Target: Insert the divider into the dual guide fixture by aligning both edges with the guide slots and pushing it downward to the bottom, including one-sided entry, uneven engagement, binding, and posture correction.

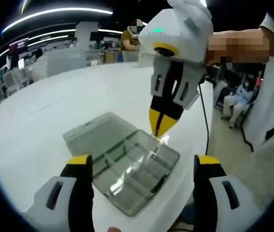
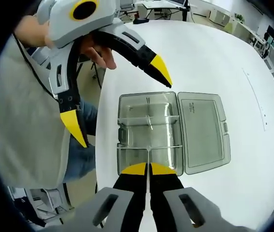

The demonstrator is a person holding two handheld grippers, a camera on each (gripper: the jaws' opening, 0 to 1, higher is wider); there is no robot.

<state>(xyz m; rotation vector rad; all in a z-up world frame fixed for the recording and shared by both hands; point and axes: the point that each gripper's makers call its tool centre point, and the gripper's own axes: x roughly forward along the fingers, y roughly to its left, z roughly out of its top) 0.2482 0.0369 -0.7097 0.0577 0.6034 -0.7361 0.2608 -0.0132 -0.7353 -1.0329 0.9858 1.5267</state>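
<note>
A clear plastic compartment box (image 1: 111, 192) (image 2: 123, 104) lies on the white table with its lid (image 1: 98, 128) (image 2: 202, 128) folded open flat beside it. Fixed partitions cross its inside. My right gripper (image 1: 162, 126) (image 2: 149, 169) points down over one end of the box, shut on a thin clear divider (image 1: 165, 140) (image 2: 149, 157) seen edge-on. The divider's lower edge is at the box's rim; whether it sits in the slots I cannot tell. My left gripper (image 1: 144, 162) (image 2: 117, 99) stands open wide at the opposite end, with nothing between its fingers.
The white round table (image 1: 45, 111) (image 2: 252, 159) drops off close to the box on the person's side. The person's light-clothed body (image 2: 25, 125) stands at that edge. A black cable (image 1: 206, 121) hangs from the right gripper. Seated people (image 1: 236, 101) are beyond the table.
</note>
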